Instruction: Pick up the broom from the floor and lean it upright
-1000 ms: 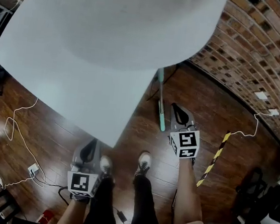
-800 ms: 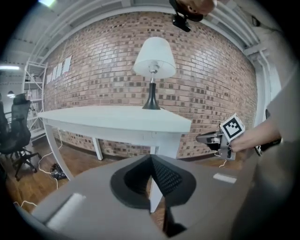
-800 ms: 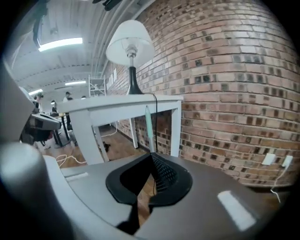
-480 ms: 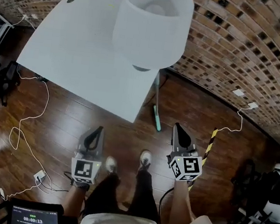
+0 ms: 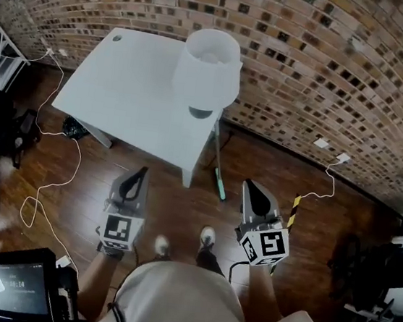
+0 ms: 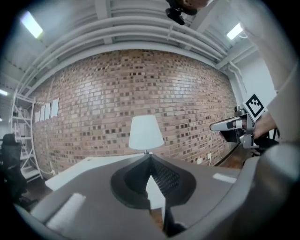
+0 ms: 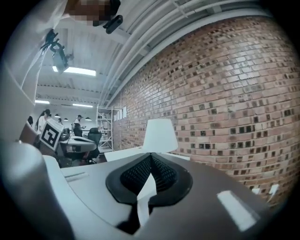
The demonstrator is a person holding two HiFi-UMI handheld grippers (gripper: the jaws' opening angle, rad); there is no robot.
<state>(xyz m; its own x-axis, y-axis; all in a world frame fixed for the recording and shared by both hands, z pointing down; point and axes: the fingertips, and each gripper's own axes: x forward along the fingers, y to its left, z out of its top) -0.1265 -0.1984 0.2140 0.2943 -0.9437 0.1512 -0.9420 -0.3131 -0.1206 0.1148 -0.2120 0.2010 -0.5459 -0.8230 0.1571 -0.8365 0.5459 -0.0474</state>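
The broom point(image 5: 219, 181), a thin pole with a teal end, stands slanted by the white table's point(image 5: 133, 90) near corner. Neither gripper touches it. My left gripper point(image 5: 139, 174) is held up in front of my body, jaws together and empty. The right gripper point(image 5: 250, 187) is held at about the same height to the right of the broom, also shut on nothing. In the left gripper view the closed tips point(image 6: 150, 157) point level at the lamp point(image 6: 146, 132) and brick wall. The right gripper view shows its tips point(image 7: 151, 155) meeting too.
A white lamp point(image 5: 209, 66) stands on the table by the brick wall point(image 5: 331, 56). White cables point(image 5: 53, 182) loop over the wooden floor at left. A yellow-black striped strip point(image 5: 294, 210) lies at right. A screen device point(image 5: 18, 291) sits at bottom left. My shoes point(image 5: 207, 235) are below.
Both grippers have risen well above the floor, and the head view has pulled up and back. The right gripper, earlier beside the broom's teal end, is now clear of it.
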